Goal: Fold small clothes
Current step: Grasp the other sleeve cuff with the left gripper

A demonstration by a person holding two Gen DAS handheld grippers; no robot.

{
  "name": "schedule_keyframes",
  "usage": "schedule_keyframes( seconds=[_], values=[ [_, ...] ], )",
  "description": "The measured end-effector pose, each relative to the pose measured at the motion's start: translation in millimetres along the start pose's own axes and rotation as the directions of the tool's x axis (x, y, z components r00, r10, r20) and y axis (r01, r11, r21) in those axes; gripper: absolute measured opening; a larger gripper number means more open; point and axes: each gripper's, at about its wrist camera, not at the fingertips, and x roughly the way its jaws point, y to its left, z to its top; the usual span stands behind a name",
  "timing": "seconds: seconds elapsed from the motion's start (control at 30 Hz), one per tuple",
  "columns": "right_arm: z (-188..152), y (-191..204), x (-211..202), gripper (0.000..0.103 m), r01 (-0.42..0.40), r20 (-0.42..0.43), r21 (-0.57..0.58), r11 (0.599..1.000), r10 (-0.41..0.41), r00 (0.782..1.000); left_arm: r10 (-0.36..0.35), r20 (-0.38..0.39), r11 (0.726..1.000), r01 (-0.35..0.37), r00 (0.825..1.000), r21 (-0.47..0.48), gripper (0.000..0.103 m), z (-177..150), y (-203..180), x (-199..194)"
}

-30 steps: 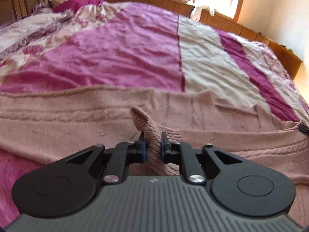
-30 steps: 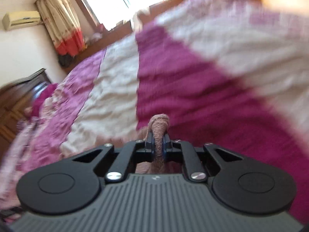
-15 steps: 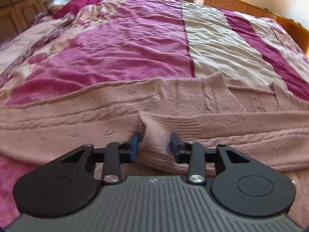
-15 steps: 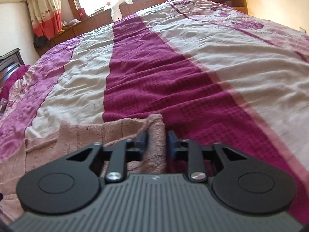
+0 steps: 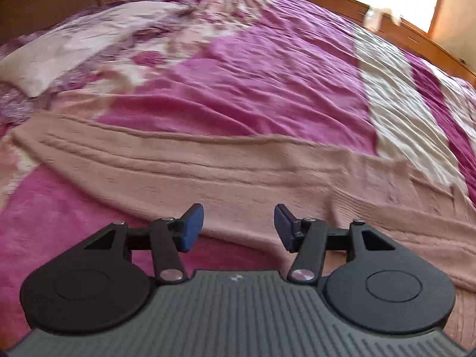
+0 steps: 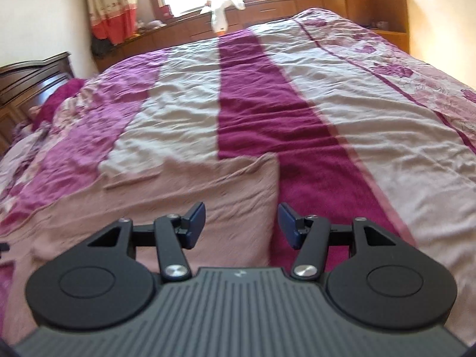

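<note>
A dusty-pink knitted garment (image 5: 226, 172) lies flat across the bed, running left to right; it also shows in the right wrist view (image 6: 178, 208), where its right edge ends at the dark magenta stripe. My left gripper (image 5: 239, 227) is open and empty, held just above the garment's near edge. My right gripper (image 6: 241, 226) is open and empty, above the garment's right end, its right finger over the bedspread.
The bed is covered by a magenta, cream and floral bedspread (image 6: 297, 95). A wooden headboard (image 5: 53, 3) and pillows (image 5: 74, 47) lie at the left. Low wooden cabinets (image 6: 327, 9) run under the window, with a white toy (image 6: 221, 15) on them.
Both grippers opened and let go of the pink garment, which now lies flat. Both drew back and rose a little from the cloth.
</note>
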Motion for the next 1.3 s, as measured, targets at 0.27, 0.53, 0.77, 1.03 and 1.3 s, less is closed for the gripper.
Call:
schedule_keyframes(
  seconds=[0.27, 0.53, 0.77, 1.03, 1.3],
  values=[
    [-43, 36, -36, 0.057, -0.019, -0.043, -0.094, 0.995, 0.015, 0.999, 0.200, 0.000, 0.972, -0.199, 0.980, -0.123, 0.066, 27, 79, 0],
    [-84, 50, -37, 0.057, 0.013, -0.085, -0.159, 0.987, -0.027, 0.996, 0.123, -0.117, 0.906, -0.160, 0.985, -0.393, 0.066, 17, 140, 38],
    [-101, 51, -28, 0.057, 0.068, -0.103, -0.133, 0.989, -0.082, 0.991, 0.064, -0.059, 0.887, -0.084, 0.996, -0.454, 0.081, 21, 150, 55],
    [-106, 48, -20, 0.061, 0.083, -0.087, -0.069, 0.994, -0.088, 0.992, 0.048, -0.036, 0.911, -0.059, 0.998, -0.407, 0.088, 34, 145, 80],
    [-113, 50, -19, 0.066, 0.083, -0.063, -0.068, 0.994, -0.088, 0.994, 0.261, -0.066, 0.940, -0.269, 0.963, -0.209, 0.083, 47, 111, 106]
  ],
)
